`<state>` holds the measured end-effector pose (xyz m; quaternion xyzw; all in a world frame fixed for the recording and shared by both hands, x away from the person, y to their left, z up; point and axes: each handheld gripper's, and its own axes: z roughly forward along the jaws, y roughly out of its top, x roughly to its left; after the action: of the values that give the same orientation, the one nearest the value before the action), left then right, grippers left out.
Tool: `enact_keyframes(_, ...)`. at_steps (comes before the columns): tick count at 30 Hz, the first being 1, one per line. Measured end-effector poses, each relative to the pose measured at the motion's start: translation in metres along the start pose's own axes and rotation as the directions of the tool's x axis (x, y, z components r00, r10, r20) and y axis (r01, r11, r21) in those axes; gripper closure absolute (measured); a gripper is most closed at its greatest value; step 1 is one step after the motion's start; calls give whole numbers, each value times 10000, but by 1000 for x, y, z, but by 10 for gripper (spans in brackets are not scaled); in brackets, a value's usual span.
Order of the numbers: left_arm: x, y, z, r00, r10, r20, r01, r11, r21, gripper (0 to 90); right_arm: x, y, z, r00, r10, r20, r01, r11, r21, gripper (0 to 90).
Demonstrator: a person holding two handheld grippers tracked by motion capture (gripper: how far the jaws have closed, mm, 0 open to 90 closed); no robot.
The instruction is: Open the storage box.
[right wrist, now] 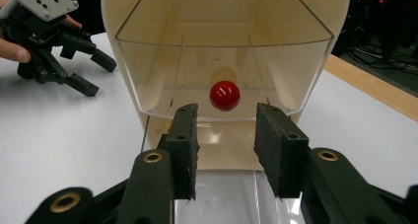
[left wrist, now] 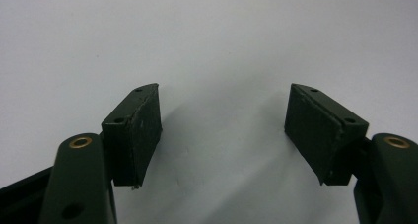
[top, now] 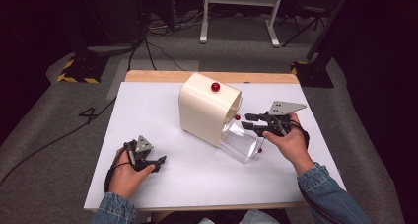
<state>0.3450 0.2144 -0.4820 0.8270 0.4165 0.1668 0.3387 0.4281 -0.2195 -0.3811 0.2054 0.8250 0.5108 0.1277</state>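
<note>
Denim sleeves and your two hands come in at the bottom of the high view. Your left gripper point(top: 158, 163) rests on the white table point(top: 148, 115) near its front left part, jaws spread with nothing between them, well apart from everything else. Your right gripper point(top: 245, 121) is held above the table at the right, pointing left at the open side of the cream bread box point(top: 203, 110), which stands in the middle of the table toward the back. Its clear lid point(top: 241, 142) is swung down and forward so that it slopes to the table just below that gripper. One red knob point(top: 215, 87) sits on top of the box, and another small red knob point(top: 237, 117) shows just beside your right gripper's fingertips.

Along your left gripper point(left wrist: 223, 116) in its own view, both black pads stand wide apart over bare white table point(left wrist: 207, 31), gripping nothing.

Along your right gripper point(right wrist: 226, 137) in its own view, the jaws are parted with a gap between the pads, and nothing is pinched. Just beyond the tips, centred in that gap, is the red knob point(right wrist: 225, 95) on the clear lid point(right wrist: 224, 61), with the cream bread box point(right wrist: 320, 17) arching over it. Your left gripper point(right wrist: 74, 68) lies farther off at the upper left on the table point(right wrist: 59, 135).
</note>
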Motion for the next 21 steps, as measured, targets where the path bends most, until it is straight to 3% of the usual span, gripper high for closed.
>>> enact_keyframes(9, 0, 0, 0, 10000, -9, -6, 9, 10000, 21, 302, -4, -1, 14, 9997, 220, -126, -223, 9995, -245, 670)
enact_keyframes(15, 0, 0, 0, 10000, 11, -20, -11, 10000, 5, 302, -2, -2, 21, 9996, 222, -150, -228, 9989, -413, 737)
enact_keyframes(21, 0, 0, 0, 10000, 7, -7, -7, 10000, 4, 302, 0, -1, 21, 9999, 100, -37, -102, 9991, -421, 746)
